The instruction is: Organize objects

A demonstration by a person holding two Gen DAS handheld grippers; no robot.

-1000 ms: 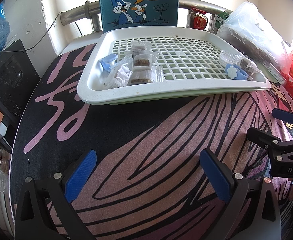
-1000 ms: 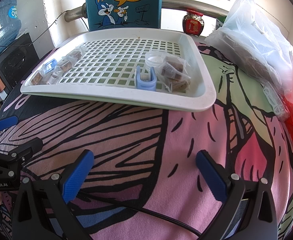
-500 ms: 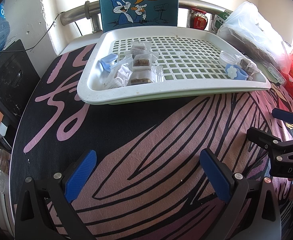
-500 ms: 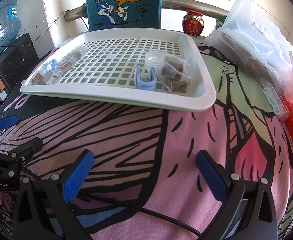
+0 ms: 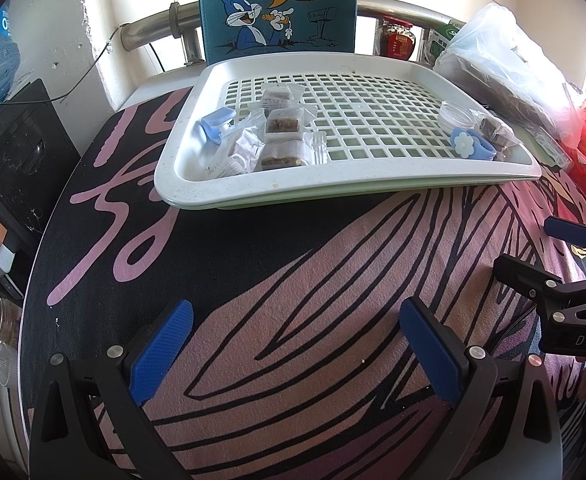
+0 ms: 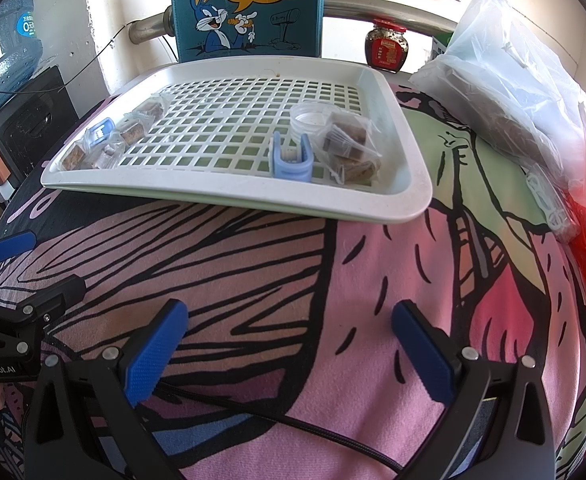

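Both tools are released and empty, held low over the counter (image 5: 293, 280), which is covered w/ a pink-and-black printed cloth. The left tool (image 5: 295, 354) has its blue pads wide apart, nothing between them; the right tool (image 6: 289, 354) is the same, jaws spread, nothing grasped. Each tool shows at the edge of the other's view, so they are side by side, near but not touching. The white grid tray (image 6: 221, 196) lies on the counter ahead of both tools, well apart from the fingertips. In the tray, at its left end, there is a group of small wrapped snack packets (image 5: 281, 142), some w/ brown content, and a light blue clip (image 5: 217, 124) just beside them. At the right end of the tray there is a second light blue clip (image 6: 291, 160), a small clear round cup (image 6: 311, 118) behind it, and a clear bag of brown pieces (image 6: 349, 142) touching the cup's right side. In the left view this clip shows a white flower on it. The middle of the tray's grid is bare. Behind the tray a teal cartoon box (image 6: 249, 8) stands upright, approx. against the tray's far rim. To the right of the tray, on the counter, a big clear plastic bag (image 6: 505, 92) lies, w/ a red-lidded jar (image 6: 385, 48) behind.
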